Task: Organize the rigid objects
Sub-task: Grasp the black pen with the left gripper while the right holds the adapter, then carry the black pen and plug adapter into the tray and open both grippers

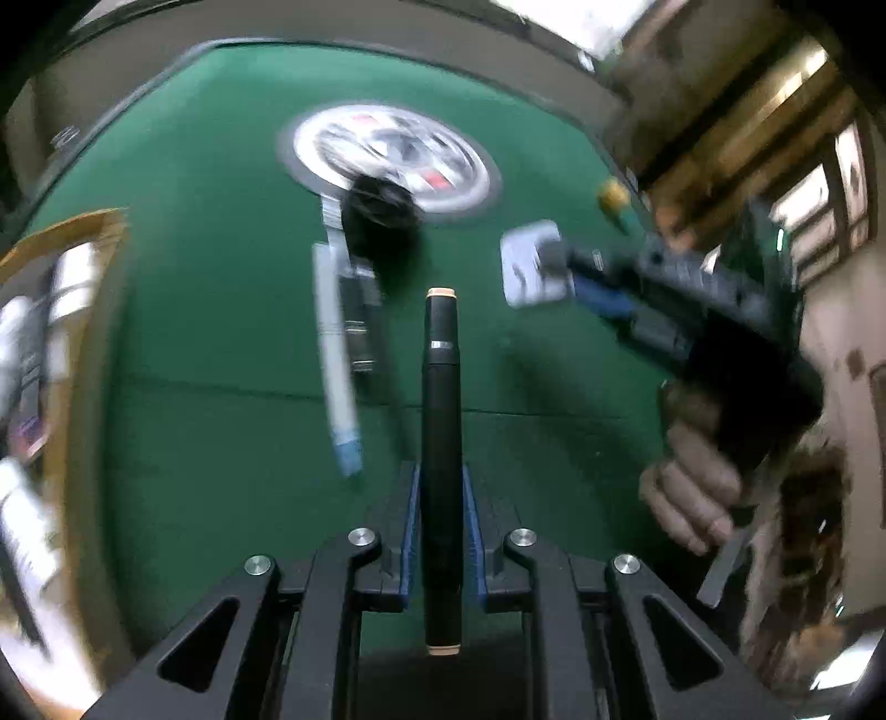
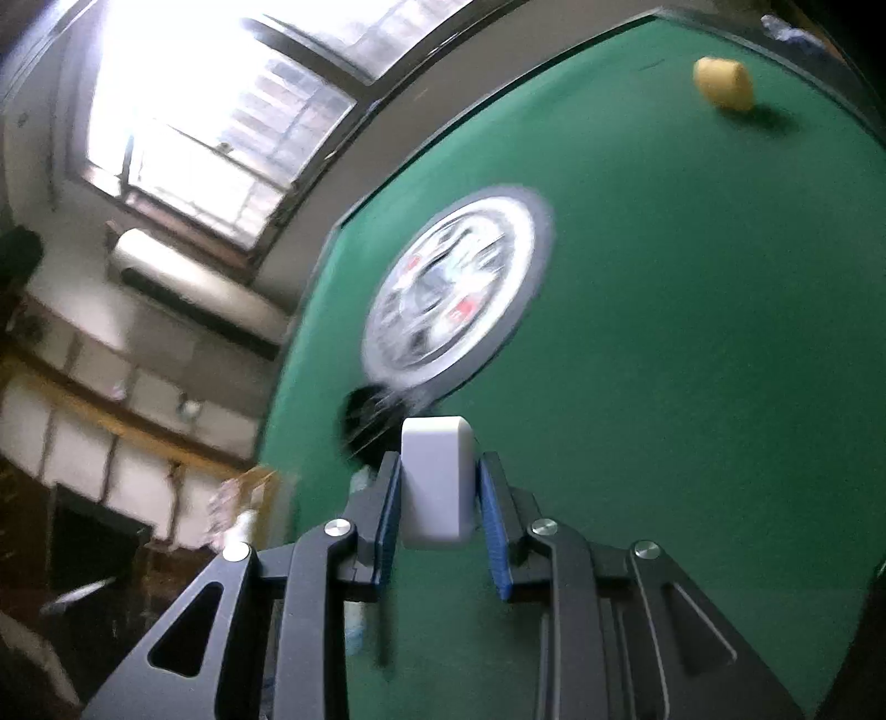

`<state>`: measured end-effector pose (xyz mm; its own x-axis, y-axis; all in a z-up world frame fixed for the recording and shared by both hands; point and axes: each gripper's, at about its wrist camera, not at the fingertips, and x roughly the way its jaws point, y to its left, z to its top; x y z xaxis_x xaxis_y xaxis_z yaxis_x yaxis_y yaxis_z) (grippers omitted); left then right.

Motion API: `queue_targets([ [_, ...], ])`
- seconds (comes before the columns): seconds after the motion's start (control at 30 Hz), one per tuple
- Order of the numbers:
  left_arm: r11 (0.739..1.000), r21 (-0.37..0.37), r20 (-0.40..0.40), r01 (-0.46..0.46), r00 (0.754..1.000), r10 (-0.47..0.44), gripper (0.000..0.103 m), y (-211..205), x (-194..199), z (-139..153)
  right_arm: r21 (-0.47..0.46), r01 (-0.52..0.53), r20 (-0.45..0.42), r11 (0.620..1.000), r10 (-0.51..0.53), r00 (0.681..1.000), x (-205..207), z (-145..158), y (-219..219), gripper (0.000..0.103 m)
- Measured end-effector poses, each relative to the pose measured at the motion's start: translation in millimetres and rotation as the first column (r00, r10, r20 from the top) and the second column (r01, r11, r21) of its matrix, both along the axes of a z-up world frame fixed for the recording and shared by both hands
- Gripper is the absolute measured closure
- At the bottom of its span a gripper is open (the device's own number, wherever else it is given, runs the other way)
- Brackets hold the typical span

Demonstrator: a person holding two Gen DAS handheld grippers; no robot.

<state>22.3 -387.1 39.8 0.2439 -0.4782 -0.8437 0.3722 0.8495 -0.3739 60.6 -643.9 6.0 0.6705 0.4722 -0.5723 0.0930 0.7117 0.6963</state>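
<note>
Closest to the left wrist camera, the left gripper clamps a slim black pen-shaped stick between its blue pads, the stick lying along the fingers with a tan cap at each end and pointing out over the green table. Just beyond and to the left of it, a long white tube with a blue tip lies on the felt beside a dark rectangular item, both badly blurred. A black round object sits past them, touching or overlapping the near edge of a round white-and-grey printed disc at the table's centre. At the left edge, a wooden tray holds several pale items too smeared to identify. To the right, the right gripper, held by the person's hand, grips a white rounded block above the cloth, with a small yellow object farther back. From the right wrist view, the right gripper pinches that white block upright between its blue pads; the black round object and disc lie ahead, and the yellow object rests near the far table edge.
</note>
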Motion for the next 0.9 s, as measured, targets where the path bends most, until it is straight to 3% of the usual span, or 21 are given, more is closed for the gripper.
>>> queue_targets([
  [0.2, 0.974, -0.112, 0.010, -0.199, 0.979, 0.201, 0.089, 107.1, -4.6, 26.0, 0.055, -0.203, 0.061, 0.978, 0.199, 0.978, -32.0, 34.9, 86.9, 0.077],
  [0.3, 0.942, -0.112, 0.019, -0.316, 0.947, 0.321, 0.089, 157.4, -8.5, 24.8, 0.034, -0.295, 0.067, 0.955, 0.292, 0.954, -30.7, 49.7, 134.7, 0.077],
  [0.47, 0.872, -0.129, -0.050, -0.473, 0.881, 0.470, 0.089, 216.0, -15.1, 2.9, -0.012, -0.405, 0.050, 0.914, 0.405, 0.913, -14.2, 59.4, 201.3, 0.077],
  [0.63, 0.827, -0.146, -0.131, -0.542, 0.840, 0.527, 0.089, 233.6, -22.9, -23.5, -0.066, -0.459, 0.014, 0.886, 0.461, 0.887, 4.2, 60.6, 248.6, 0.077],
  [0.9, 0.815, -0.120, -0.134, -0.567, 0.823, 0.553, 0.089, 232.9, -19.4, -42.8, -0.148, -0.481, -0.063, 0.864, 0.477, 0.876, 23.0, 47.2, 285.5, 0.077],
])
